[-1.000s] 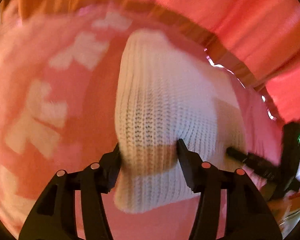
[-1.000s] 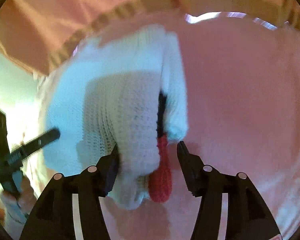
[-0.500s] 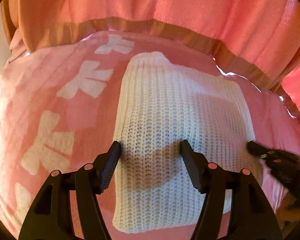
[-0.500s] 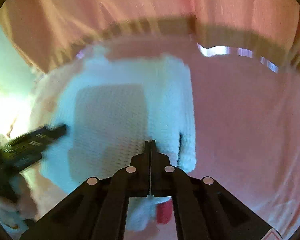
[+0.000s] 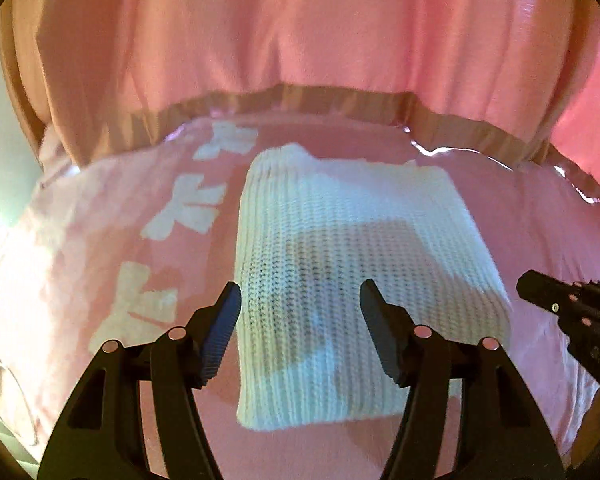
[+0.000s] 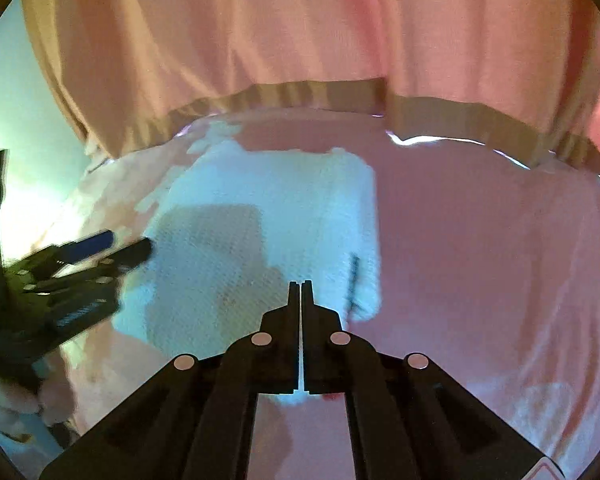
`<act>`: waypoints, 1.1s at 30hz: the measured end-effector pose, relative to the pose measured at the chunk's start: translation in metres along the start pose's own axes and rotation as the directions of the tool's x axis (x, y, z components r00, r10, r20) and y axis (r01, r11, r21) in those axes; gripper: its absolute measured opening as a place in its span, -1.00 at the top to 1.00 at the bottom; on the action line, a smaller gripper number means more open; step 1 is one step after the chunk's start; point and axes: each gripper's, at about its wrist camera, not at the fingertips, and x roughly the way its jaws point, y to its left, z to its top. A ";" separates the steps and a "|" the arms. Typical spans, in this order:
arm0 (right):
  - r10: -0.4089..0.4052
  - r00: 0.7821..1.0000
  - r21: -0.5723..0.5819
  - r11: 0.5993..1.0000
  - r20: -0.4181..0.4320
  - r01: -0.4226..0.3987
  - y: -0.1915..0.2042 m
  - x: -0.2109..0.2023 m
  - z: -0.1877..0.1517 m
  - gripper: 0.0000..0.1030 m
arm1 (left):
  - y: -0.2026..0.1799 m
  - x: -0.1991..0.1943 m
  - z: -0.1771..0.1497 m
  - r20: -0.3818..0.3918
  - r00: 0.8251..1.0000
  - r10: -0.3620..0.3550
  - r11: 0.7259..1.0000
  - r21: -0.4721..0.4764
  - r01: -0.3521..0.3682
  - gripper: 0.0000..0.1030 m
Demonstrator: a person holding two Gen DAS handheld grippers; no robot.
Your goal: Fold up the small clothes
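A white knit garment (image 5: 340,272) lies folded into a rough rectangle on the pink cloth. My left gripper (image 5: 300,300) hangs open just above its near half, and neither pad touches the knit. In the right wrist view the same garment (image 6: 260,220) looks bluish-white, with a small red bit (image 6: 332,396) showing at its near edge. My right gripper (image 6: 300,288) is shut with nothing between its fingers, above the garment's near right part. Each gripper shows in the other's view: the right gripper (image 5: 572,312) past the garment's right edge, the left gripper (image 6: 122,245) at its left edge.
The pink cloth (image 5: 100,260) covering the surface carries white bow-like prints on its left side and is plain on the right (image 6: 480,260). A pink drape (image 5: 300,32) with a tan hem hangs right behind it. Bright light comes in at the far left.
The left gripper let go of the knit and drew back upward. The right gripper released the garment's edge, snapped shut empty and rose. The garment now lies flat and folded.
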 end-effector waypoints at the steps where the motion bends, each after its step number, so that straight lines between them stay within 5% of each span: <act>1: -0.015 1.000 0.009 1.000 0.000 0.015 -0.003 -0.003 -0.004 0.97 | -0.004 -0.006 -0.001 0.013 1.000 0.003 1.000 0.013 -0.003 -0.16; 3: -0.024 1.000 0.032 0.999 0.013 0.023 -0.008 -0.007 -0.007 0.95 | -0.013 -0.022 -0.004 0.054 0.998 0.014 0.999 0.047 -0.017 -0.25; 6: -0.081 0.995 0.047 0.996 0.049 0.079 -0.021 -0.017 -0.008 0.78 | -0.019 -0.044 -0.015 0.141 0.988 0.065 0.996 0.059 -0.074 -0.70; 10: -0.120 0.990 0.087 0.990 0.076 0.113 -0.035 -0.033 -0.020 0.36 | -0.022 -0.057 -0.031 0.168 0.983 0.075 0.995 0.055 -0.085 -0.76; 21: -0.114 0.992 0.085 0.990 0.045 0.110 -0.030 -0.030 -0.043 0.14 | -0.012 -0.051 -0.059 0.120 0.985 0.124 0.991 0.026 -0.128 -0.78; 24: -0.065 0.997 0.080 0.995 0.031 0.062 -0.027 -0.020 -0.038 -0.18 | 0.003 -0.038 -0.057 0.048 0.997 0.068 0.997 -0.040 -0.066 -0.82; 28: 0.026 0.999 0.113 0.993 -0.025 -0.023 -0.024 0.002 -0.031 -0.24 | 0.029 -0.011 -0.058 -0.068 0.992 -0.109 0.974 -0.208 0.092 -0.81; 29: 0.046 0.998 0.118 0.992 -0.043 -0.040 -0.022 0.009 -0.031 -0.24 | 0.035 -0.004 -0.060 -0.093 0.984 -0.154 0.957 -0.260 0.125 -0.78; 30: 0.062 0.996 0.116 0.992 -0.066 -0.054 -0.020 0.018 -0.031 -0.24 | 0.043 0.007 -0.062 -0.129 0.969 -0.211 0.934 -0.318 0.161 -0.54; 31: 0.070 0.994 0.112 0.992 -0.085 -0.061 -0.016 0.025 -0.032 -0.24 | 0.045 0.015 -0.064 -0.155 0.956 -0.249 0.920 -0.346 0.184 -0.07; 32: 0.073 0.992 0.100 0.993 -0.107 -0.062 -0.012 0.035 -0.033 -0.20 | 0.048 0.024 -0.066 -0.192 0.943 -0.271 0.912 -0.364 0.187 0.10; 33: 0.074 0.990 0.089 0.994 -0.120 -0.064 -0.010 0.041 -0.034 0.31 | 0.049 0.029 -0.068 -0.206 0.940 -0.271 0.911 -0.371 0.181 0.42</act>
